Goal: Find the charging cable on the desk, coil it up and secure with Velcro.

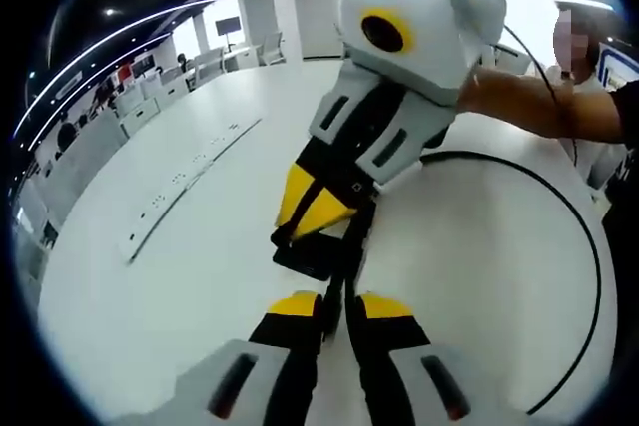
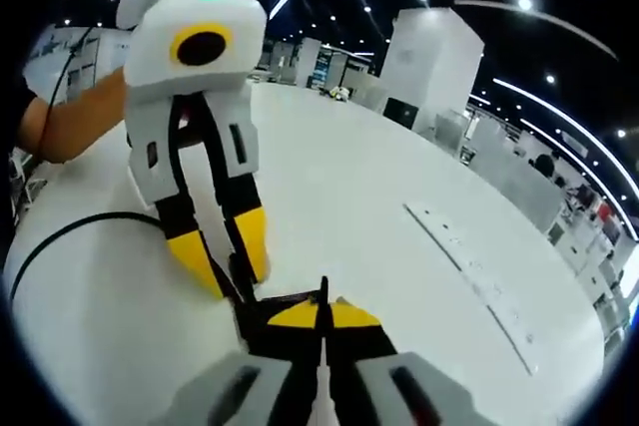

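The black charging cable lies in a wide arc on the white table and runs in to where the two grippers meet. My left gripper is shut on a thin black stretch of it. My right gripper comes down from the upper right, shut on a flat black piece that looks like the Velcro strap at the cable. In the right gripper view, my right gripper is shut on that black piece, the left gripper stands just left of it, and the cable curves away leftward.
A row of flush sockets crosses the table top. A person's forearm reaches in behind each gripper. White chairs line the far edge of the table.
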Tool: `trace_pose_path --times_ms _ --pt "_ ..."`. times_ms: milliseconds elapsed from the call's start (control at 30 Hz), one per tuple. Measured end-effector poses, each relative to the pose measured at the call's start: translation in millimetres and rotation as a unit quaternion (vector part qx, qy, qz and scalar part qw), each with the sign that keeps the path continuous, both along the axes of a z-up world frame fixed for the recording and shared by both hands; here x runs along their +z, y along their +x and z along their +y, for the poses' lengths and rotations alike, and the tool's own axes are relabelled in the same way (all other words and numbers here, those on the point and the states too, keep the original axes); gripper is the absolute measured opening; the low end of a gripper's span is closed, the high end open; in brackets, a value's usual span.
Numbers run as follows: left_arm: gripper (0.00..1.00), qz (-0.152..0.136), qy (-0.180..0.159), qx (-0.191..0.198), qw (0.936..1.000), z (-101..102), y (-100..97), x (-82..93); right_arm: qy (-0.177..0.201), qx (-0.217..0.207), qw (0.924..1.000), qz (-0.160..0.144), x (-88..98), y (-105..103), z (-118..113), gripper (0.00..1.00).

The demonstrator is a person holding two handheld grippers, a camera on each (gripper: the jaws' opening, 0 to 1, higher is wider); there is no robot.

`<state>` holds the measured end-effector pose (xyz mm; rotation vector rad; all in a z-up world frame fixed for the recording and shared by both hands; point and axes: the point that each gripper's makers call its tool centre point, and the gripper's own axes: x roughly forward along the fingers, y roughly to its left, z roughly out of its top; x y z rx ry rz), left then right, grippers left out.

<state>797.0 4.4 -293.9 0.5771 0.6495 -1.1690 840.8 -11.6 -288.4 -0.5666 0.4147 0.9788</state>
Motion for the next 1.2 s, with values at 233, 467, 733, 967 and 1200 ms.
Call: trace_pose_path --times_ms 233,467,733,967,1200 --pt "0.15 -0.001 -0.001 0.001 1.0 2.1 0.2 1.0 -0.004 0.0 0.9999 0.01 -2.7 2.0 0.8 0.03" --pt "0.14 -0.001 -0.002 0.001 1.0 3.7 -0.3 1.8 0.024 -0.005 0.9985 0.05 -4.1 5.4 0.5 0.02" --pt "0.14 -0.003 -0.003 0.003 1.0 4.3 -0.1 2.2 -0.004 0.001 0.9991 0.041 -4.6 1.8 3.1 0.02" --pt "0.14 -0.006 0.002 0.003 1.0 4.1 -1.0 2.2 -0.003 -0.002 0.9992 0.039 -4.3 2.2 1.2 0.04" --pt "0.14 -0.007 0.0 0.004 1.0 3.5 -0.7 2.2 -0.011 -0.008 0.9997 0.02 -3.4 3.4 -0.9 0.07"
